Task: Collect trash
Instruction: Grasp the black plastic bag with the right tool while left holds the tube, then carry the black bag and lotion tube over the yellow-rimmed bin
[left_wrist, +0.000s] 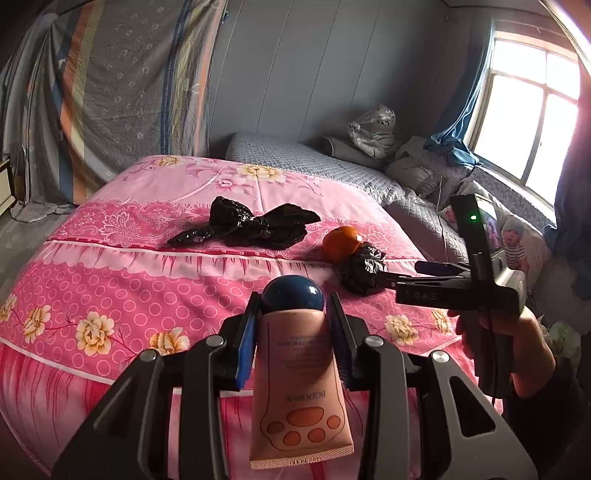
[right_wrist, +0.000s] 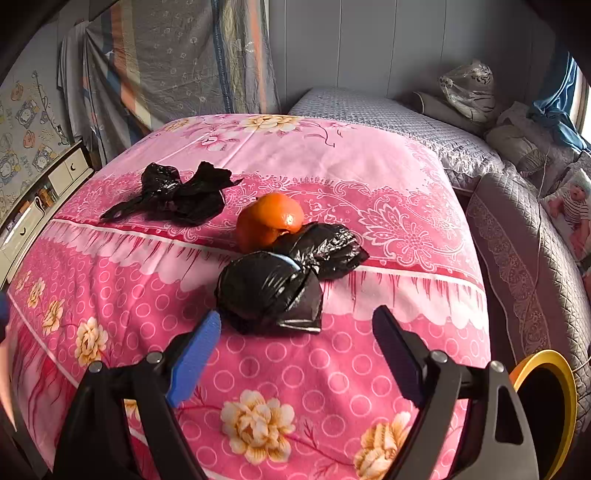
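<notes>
Trash on the pink bedspread (right_wrist: 388, 155): a crumpled black bag (right_wrist: 275, 291) sits near the middle, just ahead of the right gripper (right_wrist: 295, 332), whose fingers stand wide apart either side of it, not touching as far as the right wrist view shows. Blue pad (right_wrist: 194, 360) on one finger, dark one on the other. Orange (right_wrist: 269, 221) right behind the bag, touching its far bunched-up part. Second black bag (right_wrist: 177, 194) lies flatter, further back and to the left, well apart from the first. Left gripper (left_wrist: 293, 314) is clamped on a peach tube (left_wrist: 301, 384) with a paw print and a dark blue round cap (left_wrist: 293, 293); fingers pinch the tube just below the cap, cap pointing away from the camera, tube crimp end toward it. In the left wrist view the right gripper (left_wrist: 391, 277) comes in from the right, tips at the crumpled bag (left_wrist: 360, 271), the orange (left_wrist: 341, 243) behind it, the other bag (left_wrist: 245, 225) further left. Hand (left_wrist: 517, 350) holds that gripper's handle. Grey quilted bed (right_wrist: 388, 118) behind the pink spread, pillows and a wrapped plush cat (right_wrist: 469, 88) at the far right, window (left_wrist: 528, 118) bright. Yellow-rimmed bin (right_wrist: 550, 406) at the lower right edge beside the bed.
</notes>
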